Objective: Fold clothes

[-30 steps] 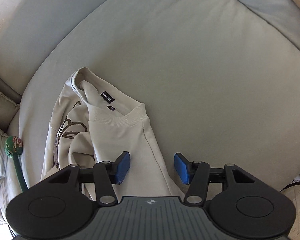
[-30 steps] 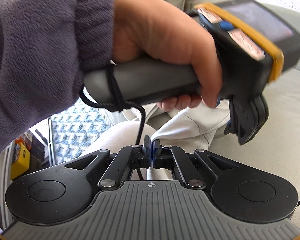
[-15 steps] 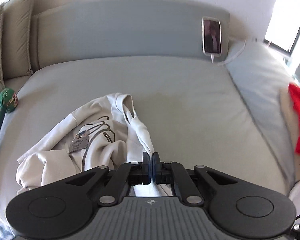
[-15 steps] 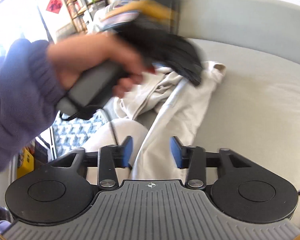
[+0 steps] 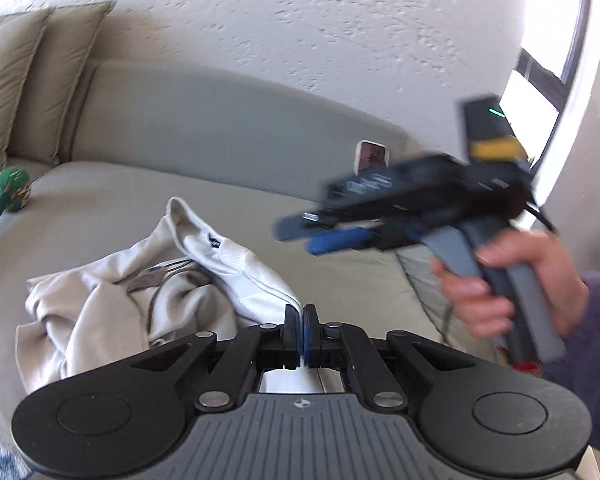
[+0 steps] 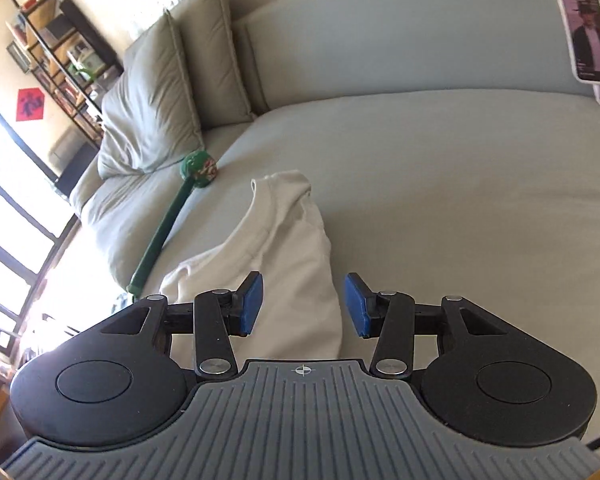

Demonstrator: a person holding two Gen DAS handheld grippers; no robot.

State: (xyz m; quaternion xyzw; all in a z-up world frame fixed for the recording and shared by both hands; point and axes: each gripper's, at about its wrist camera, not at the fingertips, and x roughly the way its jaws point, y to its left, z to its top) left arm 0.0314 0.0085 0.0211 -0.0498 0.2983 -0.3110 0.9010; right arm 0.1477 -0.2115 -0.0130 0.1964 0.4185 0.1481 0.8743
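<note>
A cream sweatshirt [image 5: 140, 304] lies crumpled on the grey sofa seat [image 5: 100, 208], its neck label showing. My left gripper [image 5: 301, 328] is shut on a fold of its cloth, which rises taut up to the jaws. My right gripper [image 6: 304, 304] is open, its blue pads wide apart, hovering over the sweatshirt [image 6: 292, 248]; the cloth shows through the gap and neither pad presses it. In the left wrist view the right gripper [image 5: 296, 236] is blurred, held in a person's hand [image 5: 512, 276] to the right, above the seat.
A phone [image 6: 588, 40] leans on the sofa backrest with a cable. A green long-handled toy [image 6: 198, 166] lies at the seat's left edge beside two cushions [image 6: 160, 92]. A shelf [image 6: 48, 40] and windows stand beyond the sofa's left end.
The left gripper shut on the sweatshirt and lifted its fold. The right gripper let go of the cloth, opened, and swung right over the sofa.
</note>
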